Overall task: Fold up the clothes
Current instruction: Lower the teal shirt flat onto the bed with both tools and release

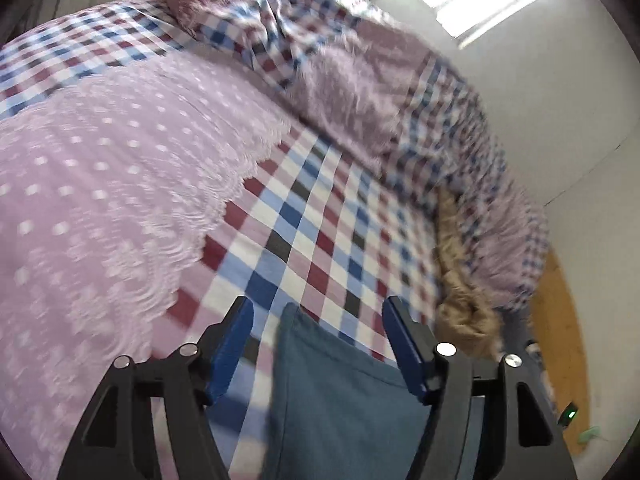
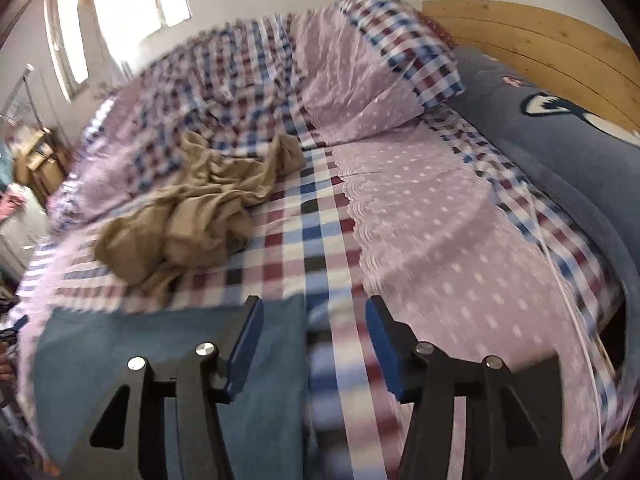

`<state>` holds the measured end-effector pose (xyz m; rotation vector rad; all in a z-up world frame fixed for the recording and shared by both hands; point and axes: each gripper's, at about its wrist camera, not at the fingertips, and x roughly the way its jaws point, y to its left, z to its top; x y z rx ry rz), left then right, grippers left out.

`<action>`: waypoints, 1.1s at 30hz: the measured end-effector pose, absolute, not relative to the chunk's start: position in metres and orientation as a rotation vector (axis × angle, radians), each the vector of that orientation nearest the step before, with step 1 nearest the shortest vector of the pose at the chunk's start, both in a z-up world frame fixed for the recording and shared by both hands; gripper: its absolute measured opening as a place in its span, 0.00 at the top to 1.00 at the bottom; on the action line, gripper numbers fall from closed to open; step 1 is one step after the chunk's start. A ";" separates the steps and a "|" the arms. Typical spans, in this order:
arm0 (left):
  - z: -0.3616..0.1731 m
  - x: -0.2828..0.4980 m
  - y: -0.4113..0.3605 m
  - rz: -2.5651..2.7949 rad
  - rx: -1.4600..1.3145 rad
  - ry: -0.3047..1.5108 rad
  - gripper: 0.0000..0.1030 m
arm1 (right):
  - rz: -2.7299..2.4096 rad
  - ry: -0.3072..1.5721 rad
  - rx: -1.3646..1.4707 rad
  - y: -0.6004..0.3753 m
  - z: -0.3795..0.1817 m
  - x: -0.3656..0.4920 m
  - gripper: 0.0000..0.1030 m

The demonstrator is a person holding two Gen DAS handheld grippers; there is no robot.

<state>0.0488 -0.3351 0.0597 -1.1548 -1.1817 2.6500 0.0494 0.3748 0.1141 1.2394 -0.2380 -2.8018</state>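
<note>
Blue cloth (image 1: 340,396) lies closest to both cameras, flat on the checked bed (image 1: 320,216) at the bottom of each frame. In the left wrist view its upper corner reaches up between the blue pads of the left tongs (image 1: 318,344), whose jaws stand wide and press on nothing. In the right wrist view the same blue cloth (image 2: 168,360) fills the lower left, its right edge running up the frame between the pads of the right tongs (image 2: 314,340); those jaws are also parted, with only the left pad over the cloth and the right pad over bare checks. Neither pair of tongs holds anything.

A crumpled tan garment (image 2: 200,216) sits in the left middle of the right view, well apart from the tongs, and shows as a tan heap (image 1: 460,300) at the right of the left view. A lilac dotted cover (image 2: 440,220) with a lace edge spreads to the right.

Judging by this, the blue cloth lies directly under both tongs, each over 1 of its 2 far corners, with that far edge running across from one pair of tongs to the other. The tan garment seems nearer the left hand.
</note>
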 end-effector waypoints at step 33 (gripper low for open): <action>0.065 0.275 -0.120 2.492 -1.250 -0.541 0.29 | -2.480 0.059 1.788 0.299 0.004 0.259 0.98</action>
